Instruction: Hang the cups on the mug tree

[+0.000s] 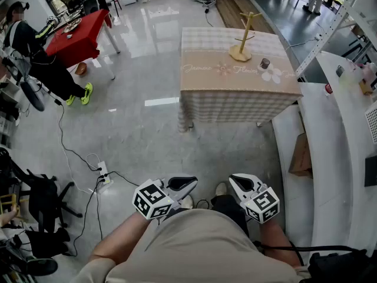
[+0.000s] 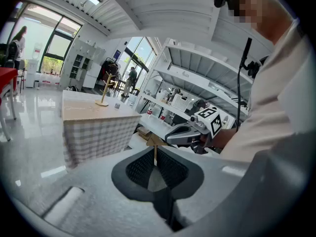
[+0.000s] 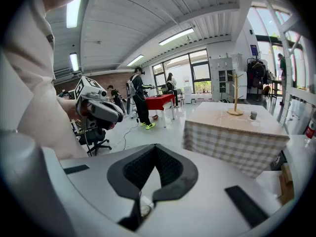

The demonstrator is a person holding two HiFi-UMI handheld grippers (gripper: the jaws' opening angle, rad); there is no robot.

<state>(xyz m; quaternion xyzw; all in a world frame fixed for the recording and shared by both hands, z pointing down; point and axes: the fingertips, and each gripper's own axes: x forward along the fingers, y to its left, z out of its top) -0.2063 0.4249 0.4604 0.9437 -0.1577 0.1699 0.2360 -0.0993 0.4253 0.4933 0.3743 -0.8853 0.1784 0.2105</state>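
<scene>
Left gripper and right gripper held near body, jaws of both closed, nothing gripped. Mug tree seen upright on far worktop; cup placed beside it, not hung.

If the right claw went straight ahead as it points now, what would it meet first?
Probably nothing soon: the right claw points toward the floor, left of the checked table; depth unclear.

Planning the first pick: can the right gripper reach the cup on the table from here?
Probably not yet. The right gripper sits at the person's waist, jaws shut, with a stretch of floor between it and the table holding the cup. Nothing blocks the way; the person must step closer.
</scene>
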